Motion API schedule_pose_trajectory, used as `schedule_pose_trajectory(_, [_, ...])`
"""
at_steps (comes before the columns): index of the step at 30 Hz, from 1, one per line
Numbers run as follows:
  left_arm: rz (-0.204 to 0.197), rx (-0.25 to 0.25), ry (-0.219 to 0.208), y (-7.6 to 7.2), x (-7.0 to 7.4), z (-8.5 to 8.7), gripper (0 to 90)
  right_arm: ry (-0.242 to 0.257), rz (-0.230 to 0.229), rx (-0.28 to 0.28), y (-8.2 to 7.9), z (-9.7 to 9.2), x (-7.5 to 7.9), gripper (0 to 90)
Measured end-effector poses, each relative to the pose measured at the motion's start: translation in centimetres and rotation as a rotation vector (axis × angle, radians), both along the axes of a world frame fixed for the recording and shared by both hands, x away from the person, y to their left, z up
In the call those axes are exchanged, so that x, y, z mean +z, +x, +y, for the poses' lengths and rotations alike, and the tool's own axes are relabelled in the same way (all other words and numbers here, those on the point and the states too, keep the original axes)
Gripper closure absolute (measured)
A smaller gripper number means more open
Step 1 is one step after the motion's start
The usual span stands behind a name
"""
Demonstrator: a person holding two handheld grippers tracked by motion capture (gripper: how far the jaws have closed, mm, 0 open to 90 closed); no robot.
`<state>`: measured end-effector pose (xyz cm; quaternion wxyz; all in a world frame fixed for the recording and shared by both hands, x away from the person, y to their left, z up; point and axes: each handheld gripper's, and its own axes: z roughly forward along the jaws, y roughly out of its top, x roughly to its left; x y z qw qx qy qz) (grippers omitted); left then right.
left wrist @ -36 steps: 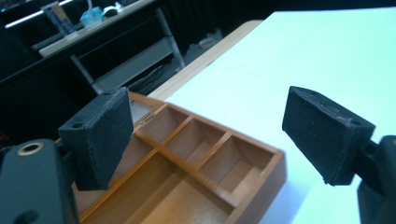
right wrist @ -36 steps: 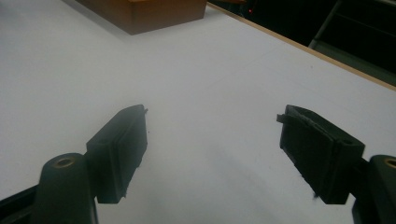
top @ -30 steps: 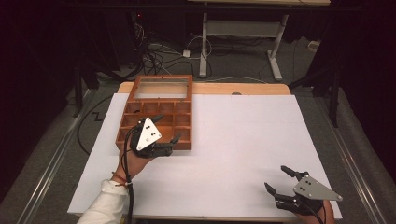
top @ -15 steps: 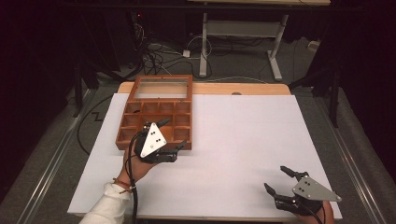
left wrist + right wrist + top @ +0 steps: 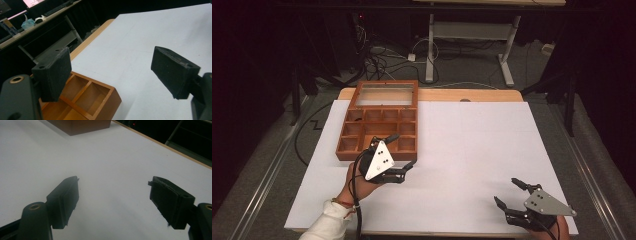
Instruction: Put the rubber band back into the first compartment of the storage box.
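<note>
A brown wooden box (image 5: 362, 131) divided into several compartments lies on the left of the white-covered table (image 5: 492, 140), its glazed lid (image 5: 385, 93) swung open at the back. My left gripper (image 5: 403, 150) hovers at the box's front right corner, open, with nothing between its pads. In the left gripper view the box's corner compartments (image 5: 87, 96) sit under the left pad (image 5: 53, 75), and the gripper (image 5: 113, 72) spans bare white table. My right gripper (image 5: 506, 191) rests near the front right edge, open and empty. The right gripper view looks between the gripper's (image 5: 113, 200) pads toward the far box corner (image 5: 80, 125).
The table's wooden rim (image 5: 437, 95) shows at the back. Beyond it are a desk frame (image 5: 467, 35) and cables (image 5: 382, 57) on the dark floor. White surface stretches between the two grippers and across the right half.
My left gripper has drawn back from over the box's front compartments toward the person and slightly right, now at the front right corner. The right gripper has barely moved.
</note>
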<state>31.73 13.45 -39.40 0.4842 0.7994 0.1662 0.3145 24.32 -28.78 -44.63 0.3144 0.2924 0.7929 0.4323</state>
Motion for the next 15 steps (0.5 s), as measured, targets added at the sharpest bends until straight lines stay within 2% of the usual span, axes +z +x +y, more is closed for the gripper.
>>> schedule_pose_trajectory(8, [-0.004,-0.006,0.001,-0.7,-0.4,0.1,16.2,-0.001,0.001,0.000,0.0,0.0,0.0,24.1])
schedule_pose_trajectory(15, [-0.001,0.011,0.004,-1.1,-1.1,0.6,16.1,0.000,0.001,-0.001,0.0,0.0,0.0,24.2])
